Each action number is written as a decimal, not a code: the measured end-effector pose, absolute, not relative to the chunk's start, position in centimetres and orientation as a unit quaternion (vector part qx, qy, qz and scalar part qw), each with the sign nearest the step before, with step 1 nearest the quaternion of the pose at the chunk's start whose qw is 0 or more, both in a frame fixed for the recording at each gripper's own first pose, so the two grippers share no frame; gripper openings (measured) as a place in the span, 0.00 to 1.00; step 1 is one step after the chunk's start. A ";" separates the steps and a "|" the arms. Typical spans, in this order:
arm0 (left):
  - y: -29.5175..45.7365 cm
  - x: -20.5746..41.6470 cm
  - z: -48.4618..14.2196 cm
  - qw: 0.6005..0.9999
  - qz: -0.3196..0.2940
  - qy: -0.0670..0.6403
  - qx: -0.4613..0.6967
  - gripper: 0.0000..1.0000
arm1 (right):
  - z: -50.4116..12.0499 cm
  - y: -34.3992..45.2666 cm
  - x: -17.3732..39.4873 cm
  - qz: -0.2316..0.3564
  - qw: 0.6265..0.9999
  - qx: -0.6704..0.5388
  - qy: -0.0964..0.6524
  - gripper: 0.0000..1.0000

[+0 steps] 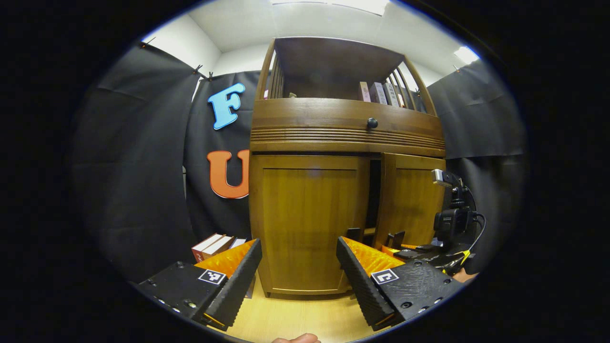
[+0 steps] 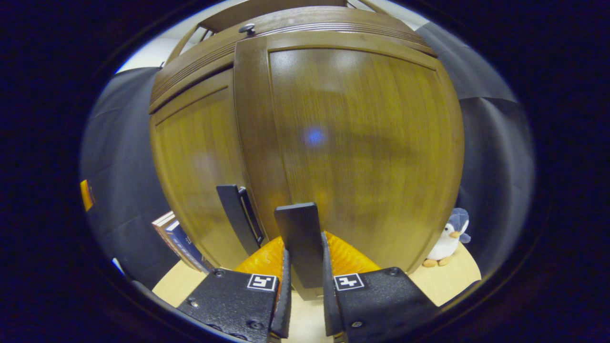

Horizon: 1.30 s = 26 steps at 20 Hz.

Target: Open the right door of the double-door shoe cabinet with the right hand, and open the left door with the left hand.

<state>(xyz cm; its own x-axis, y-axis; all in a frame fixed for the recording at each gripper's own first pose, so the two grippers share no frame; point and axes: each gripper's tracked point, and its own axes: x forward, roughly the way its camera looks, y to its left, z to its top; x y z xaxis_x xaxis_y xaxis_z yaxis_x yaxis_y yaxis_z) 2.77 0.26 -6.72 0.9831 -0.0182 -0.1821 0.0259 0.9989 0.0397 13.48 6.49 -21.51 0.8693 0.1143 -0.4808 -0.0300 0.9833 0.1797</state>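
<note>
Left gripper view: the left tongs [image 1: 299, 281] were spread wide and empty, well short of the shoe cabinet [image 1: 348, 128]. The left door [image 1: 307, 219] stood shut, its upright handle [image 1: 353, 233] ahead and slightly right. The right door [image 1: 412, 205] was ajar, the right tongs [image 1: 405, 245] at it.

Right gripper view: the right tongs [image 2: 303, 295] pinched the right door's handle [image 2: 299, 243], a vertical bar; the right door [image 2: 362, 143] angled outward
</note>
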 end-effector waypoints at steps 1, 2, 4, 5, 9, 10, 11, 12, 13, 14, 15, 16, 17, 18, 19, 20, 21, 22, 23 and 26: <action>-0.1 2.7 -6.8 0.995 -0.014 0.093 0.023 0.95 | -21.3 6.3 13.1 0.040 0.963 0.084 0.253 0.31; -0.6 2.6 -7.0 0.995 -0.018 0.093 0.025 0.95 | -21.2 6.2 12.7 0.042 0.963 0.084 0.253 0.31; -1.6 2.3 -6.9 0.995 -0.025 0.094 0.026 0.95 | -21.1 6.1 12.1 0.046 0.963 0.083 0.250 0.30; -2.0 2.1 -6.9 0.995 -0.029 0.094 0.026 0.94 | -20.9 5.9 11.8 0.047 0.964 0.082 0.249 0.30; -2.9 1.5 -7.0 0.995 -0.031 0.095 0.028 0.95 | -20.9 5.5 10.7 0.052 0.965 0.079 0.246 0.30; -3.2 1.3 -7.2 0.995 -0.031 0.095 0.027 0.95 | -20.7 5.4 10.5 0.056 0.965 0.077 0.243 0.30; -3.3 1.2 -7.5 0.994 -0.031 0.099 0.025 0.95 | -20.7 5.4 10.3 0.059 0.966 0.076 0.241 0.30; -3.5 1.1 -8.0 0.994 -0.030 0.107 0.022 0.95 | -20.6 5.3 10.1 0.059 0.965 0.077 0.243 0.31; -3.6 0.9 -8.2 0.993 -0.030 0.111 0.020 0.95 | -20.5 5.2 9.8 0.059 0.965 0.079 0.242 0.31; -3.7 0.7 -8.1 0.993 -0.029 0.111 0.020 0.95 | -20.3 5.1 9.6 0.060 0.965 0.080 0.241 0.31; -3.8 0.7 -8.0 0.993 -0.028 0.109 0.020 0.95 | -20.3 5.0 9.3 0.060 0.966 0.079 0.240 0.31; -3.9 0.6 -8.0 0.994 -0.027 0.108 0.020 0.95 | -20.2 4.8 9.0 0.061 0.966 0.077 0.237 0.30; -4.1 0.5 -8.1 0.994 -0.027 0.108 0.019 0.95 | -20.3 4.5 8.7 0.065 0.968 0.070 0.233 0.30; -4.6 0.5 -8.2 0.994 -0.030 0.108 0.016 0.95 | -20.2 4.2 8.3 0.066 0.968 0.068 0.232 0.30; -5.0 0.4 -8.3 0.993 -0.033 0.111 0.013 0.95 | -20.1 3.9 8.0 0.066 0.968 0.070 0.231 0.31; -5.3 0.3 -8.4 0.993 -0.036 0.114 0.013 0.95 | -20.1 3.6 7.5 0.065 0.968 0.072 0.231 0.31; -5.5 0.3 -8.6 0.992 -0.038 0.116 0.014 0.95 | -20.0 3.2 7.1 0.064 0.968 0.074 0.231 0.31; -5.8 0.2 -8.6 0.992 -0.040 0.116 0.016 0.95 | -19.9 2.8 6.8 0.062 0.968 0.075 0.231 0.30; -6.2 0.2 -8.7 0.992 -0.043 0.118 0.017 0.95 | -20.1 1.8 5.7 0.059 0.968 0.076 0.230 0.30; -7.2 0.1 -9.1 0.991 -0.051 0.122 0.018 0.95 | -20.0 0.6 4.3 0.056 0.969 0.071 0.231 0.30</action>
